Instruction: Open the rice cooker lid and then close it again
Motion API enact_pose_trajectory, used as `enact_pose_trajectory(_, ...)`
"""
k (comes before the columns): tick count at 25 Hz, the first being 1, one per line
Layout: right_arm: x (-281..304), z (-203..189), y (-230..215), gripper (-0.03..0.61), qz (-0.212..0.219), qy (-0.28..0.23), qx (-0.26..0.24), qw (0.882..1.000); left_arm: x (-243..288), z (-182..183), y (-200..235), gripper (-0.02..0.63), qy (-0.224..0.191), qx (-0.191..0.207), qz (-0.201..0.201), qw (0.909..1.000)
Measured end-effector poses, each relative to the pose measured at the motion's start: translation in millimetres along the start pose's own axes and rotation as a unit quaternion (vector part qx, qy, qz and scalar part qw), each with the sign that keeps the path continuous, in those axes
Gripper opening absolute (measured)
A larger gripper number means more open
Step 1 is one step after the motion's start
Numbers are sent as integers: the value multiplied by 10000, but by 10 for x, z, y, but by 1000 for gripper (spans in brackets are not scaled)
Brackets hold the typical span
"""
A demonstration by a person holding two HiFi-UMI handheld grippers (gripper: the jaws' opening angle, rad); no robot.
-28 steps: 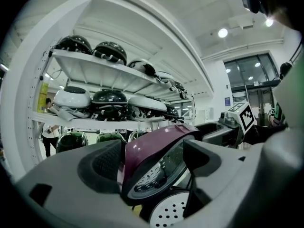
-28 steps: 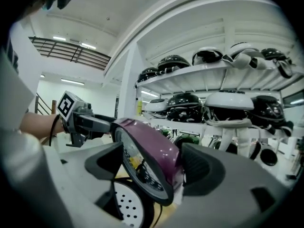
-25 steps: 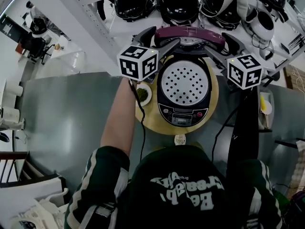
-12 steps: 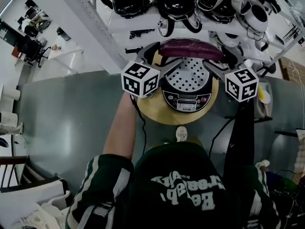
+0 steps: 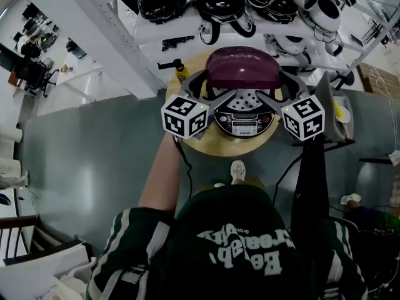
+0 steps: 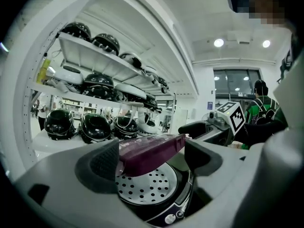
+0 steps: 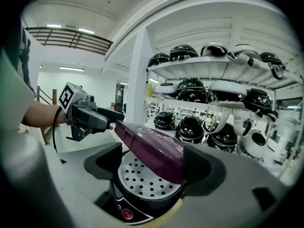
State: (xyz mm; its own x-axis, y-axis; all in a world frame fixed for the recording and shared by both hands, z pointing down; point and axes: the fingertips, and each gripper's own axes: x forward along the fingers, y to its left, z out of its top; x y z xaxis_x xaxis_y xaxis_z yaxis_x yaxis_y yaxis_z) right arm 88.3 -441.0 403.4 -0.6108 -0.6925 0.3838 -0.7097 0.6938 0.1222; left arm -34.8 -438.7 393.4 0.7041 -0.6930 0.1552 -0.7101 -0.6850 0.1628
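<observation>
Writing is scarce: your shirt (image 5: 240, 258) carries pale print, upside down and not surely readable, and the cooker's panel lettering is too small to read. Each gripper cube bears black-and-white square markers. The rice cooker (image 5: 244, 124) stands on the round wooden counter (image 5: 203, 144) before the helmet shelves (image 5: 219, 2). Its purple lid (image 5: 242, 69) is tilted partly open over a perforated white inner plate (image 6: 147, 186). Your left gripper (image 5: 215, 89) and right gripper (image 5: 273, 89) flank the lid. Each has its fingers (image 6: 102, 163) spread apart, with the lid's edge lying between them.
</observation>
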Motion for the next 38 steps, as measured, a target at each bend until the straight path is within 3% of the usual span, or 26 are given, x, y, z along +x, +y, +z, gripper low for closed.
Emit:
enact_pose_trajectory(15, 53, -448, 278, 394, -68, 158, 568, 9982, -21, -500, -223, 408, 359, -390, -158, 9985)
enact_pose_trajectory(26, 140, -772, 395, 394, -48, 519, 688, 9963, -24, -878, -237, 408, 757, -279, -77, 9967)
enact_pose_trajectory(33, 212, -977, 449, 400, 57, 711, 813, 9941, -9, -1065, -204, 408, 779, -677, -98, 9946)
enact_pose_trajectory(38, 231, -1031, 459, 405, 110, 768, 920, 9927, 3, -1141, -189, 408, 887, -619, -37, 9941)
